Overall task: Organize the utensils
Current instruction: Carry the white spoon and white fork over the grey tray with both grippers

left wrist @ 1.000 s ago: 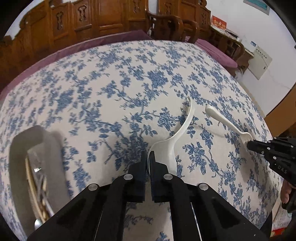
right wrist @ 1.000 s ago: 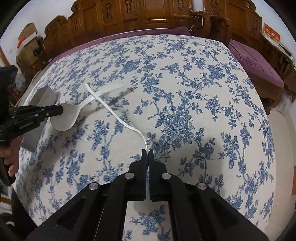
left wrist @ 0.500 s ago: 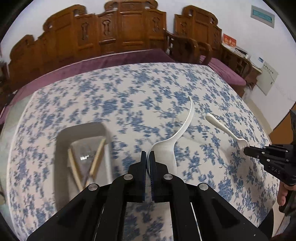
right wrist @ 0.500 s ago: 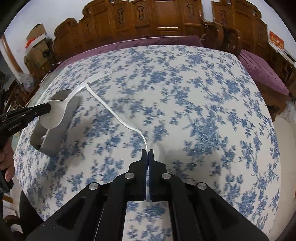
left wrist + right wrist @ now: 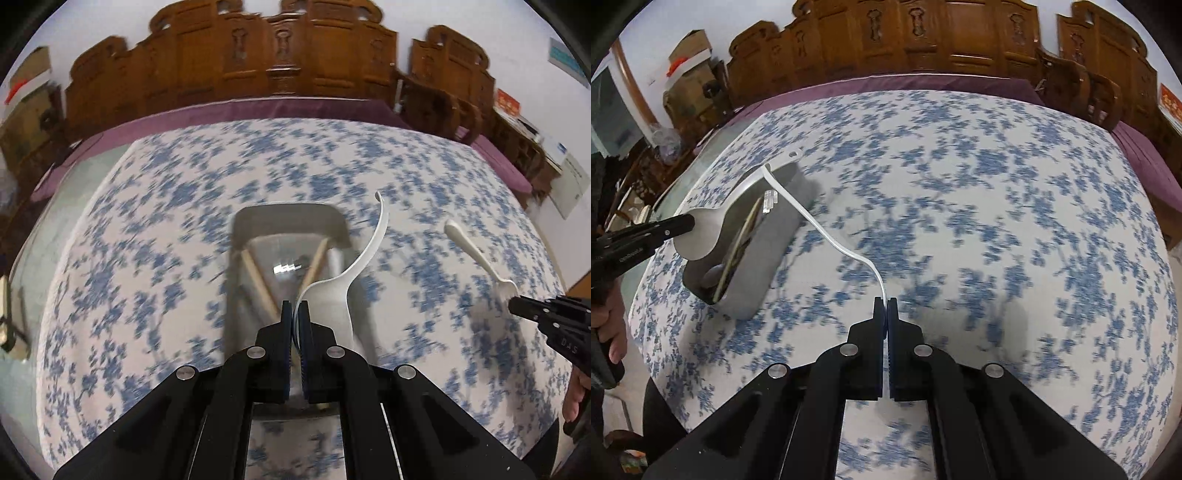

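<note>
The left hand-held gripper point(image 5: 294, 314) is clamped tight on the bowl edge of a white spoon point(image 5: 334, 291), holding it in the air right above a grey tray point(image 5: 288, 216) on the desk point(image 5: 147, 240), which is covered with a blue-flowered cloth. The spoon's curved handle points up and away. Wooden chopsticks point(image 5: 258, 277) and something shiny lie inside the tray. The right hand-held gripper point(image 5: 886, 308) is pressed shut on the tines of a white fork point(image 5: 827, 232), held off the desk just to the right of the tray, its handle reaching towards the tray's far end. Carved wooden chairs point(image 5: 280, 48) stand behind the desk.
</note>
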